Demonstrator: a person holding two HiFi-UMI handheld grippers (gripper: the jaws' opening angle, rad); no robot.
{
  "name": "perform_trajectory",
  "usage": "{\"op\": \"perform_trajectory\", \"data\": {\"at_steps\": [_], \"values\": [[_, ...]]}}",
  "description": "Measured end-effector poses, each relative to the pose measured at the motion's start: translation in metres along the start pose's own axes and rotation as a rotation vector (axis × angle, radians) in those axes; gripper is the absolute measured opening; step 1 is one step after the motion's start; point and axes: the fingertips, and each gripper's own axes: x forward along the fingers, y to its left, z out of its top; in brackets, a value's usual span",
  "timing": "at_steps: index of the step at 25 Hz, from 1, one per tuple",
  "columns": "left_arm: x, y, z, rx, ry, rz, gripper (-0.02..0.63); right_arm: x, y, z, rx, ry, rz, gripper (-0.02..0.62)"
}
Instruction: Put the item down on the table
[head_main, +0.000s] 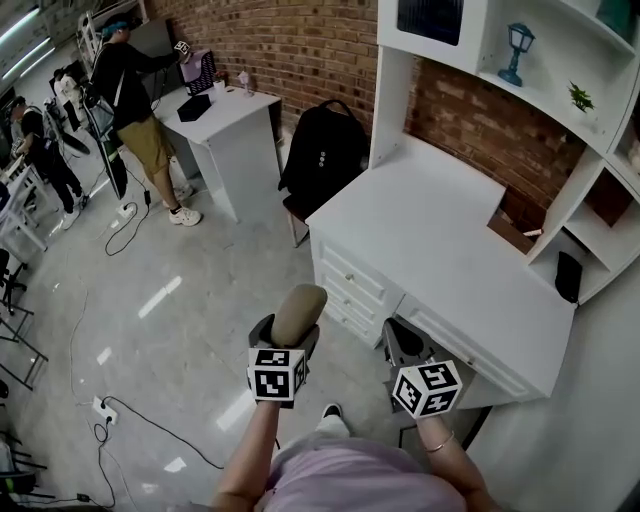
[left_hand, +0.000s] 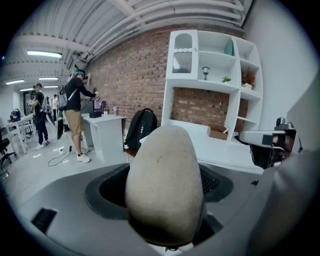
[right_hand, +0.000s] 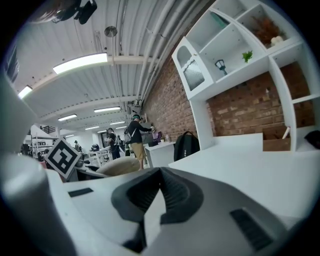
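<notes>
The left gripper (head_main: 287, 338) has its jaws clamped on the item (left_hand: 164, 182), a tan, egg-shaped lump with a matte surface, standing upright between the dark pads with its rounded end poking well out past them. In the head view the item hangs over the grey floor (head_main: 190, 290), just short of the front edge of the white desk (head_main: 440, 250), not over its top. The right gripper (right_hand: 152, 200) sits beside it, close to the desk's drawers (head_main: 350, 285). Its fingers are pressed together with nothing between them, only a thin pale sliver showing where the ridged pads meet. From the right gripper view the tan item peeks in at the left, next to the other gripper's marker cube (right_hand: 62, 156). The desk top is bare and white, running back to a shelf unit (head_main: 560, 110) against the brick wall (head_main: 300, 40), with a small blue lantern (head_main: 518, 50) on one shelf. A black backpack (head_main: 322, 155) rests at the desk's far end. Well apart, in the background, another person (head_main: 130, 90) stands at a second white table (head_main: 235, 110), and cables (head_main: 150, 425) trail across the floor.
</notes>
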Motion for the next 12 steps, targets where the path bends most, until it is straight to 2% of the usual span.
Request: {"op": "perform_trajectory", "data": {"at_steps": [12], "values": [[0.058, 0.031, 0.035, 0.041, 0.01, -0.027, 0.397, 0.061, -0.018, 0.017, -0.011, 0.001, -0.023, 0.002]]}}
